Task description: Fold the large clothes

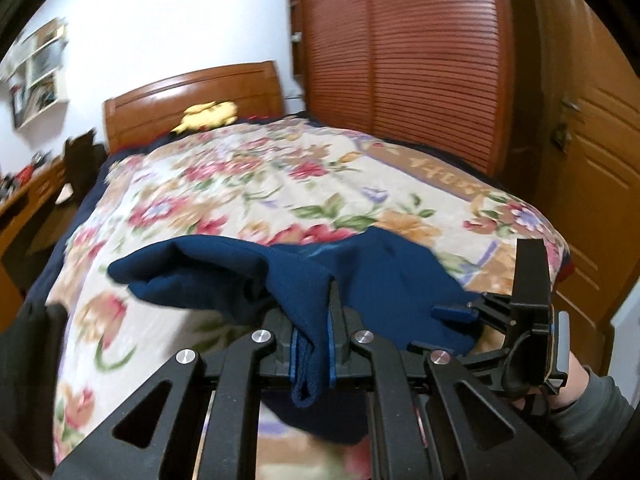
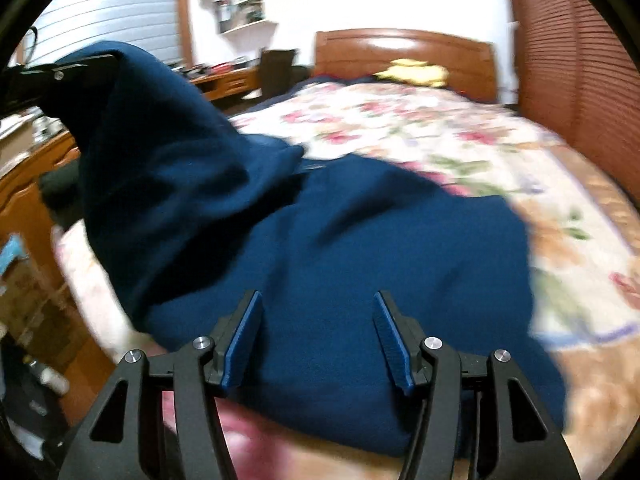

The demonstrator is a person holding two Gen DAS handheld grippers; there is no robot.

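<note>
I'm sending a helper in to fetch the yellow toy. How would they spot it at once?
Start at the wooden headboard at the far end of the bed, beyond the floral bedspread. The yellow soft toy lies right against its base. It is the only plain yellow thing there; too blurred to tell its shape.

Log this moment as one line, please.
left tool: shut on navy garment, part lifted | right tool: open, above garment | surface: floral bedspread

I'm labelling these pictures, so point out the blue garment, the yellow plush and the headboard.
Garment [image 2: 340, 248], right wrist view, flat middle.
Plush [image 1: 210, 114], left wrist view, body.
Headboard [image 1: 192, 100], left wrist view, front panel.
</note>
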